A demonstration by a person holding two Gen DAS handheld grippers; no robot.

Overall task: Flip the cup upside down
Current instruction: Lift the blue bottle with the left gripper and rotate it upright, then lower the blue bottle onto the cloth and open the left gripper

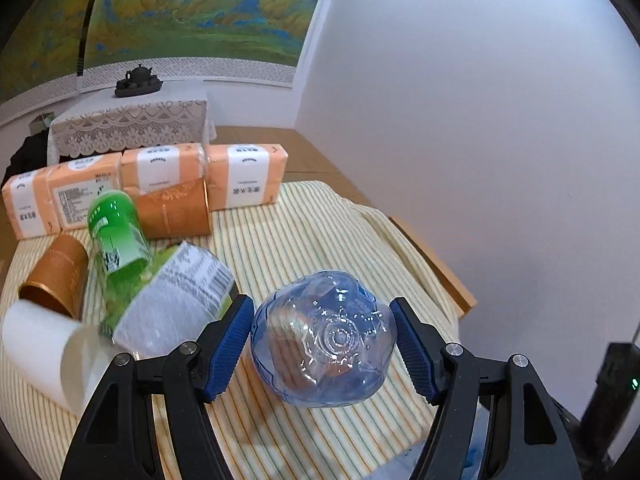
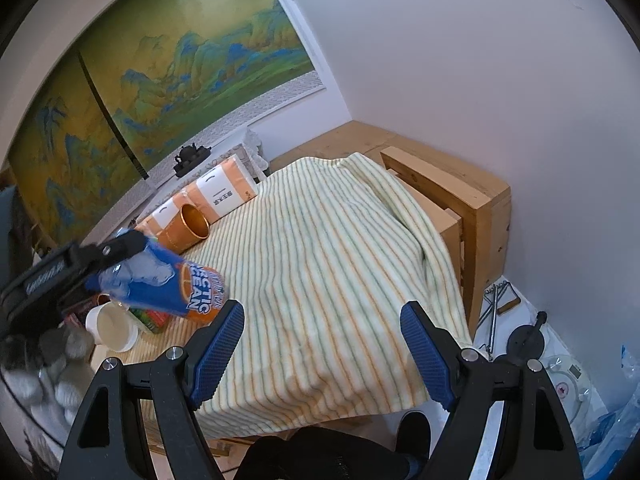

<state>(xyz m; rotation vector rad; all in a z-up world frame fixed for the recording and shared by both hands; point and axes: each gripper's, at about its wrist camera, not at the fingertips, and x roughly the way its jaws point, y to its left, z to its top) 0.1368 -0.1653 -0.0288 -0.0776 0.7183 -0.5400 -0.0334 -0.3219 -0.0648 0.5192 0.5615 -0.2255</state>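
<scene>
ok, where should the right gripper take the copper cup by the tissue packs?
Pinch the side wall of the copper cup mid-height, coming in level from the bare cloth side: it stands mouth-up, tissue packs close behind. The right gripper is open.

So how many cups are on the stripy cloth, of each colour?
Copper cups: 2
White cup: 1
Total: 3 cups
</scene>
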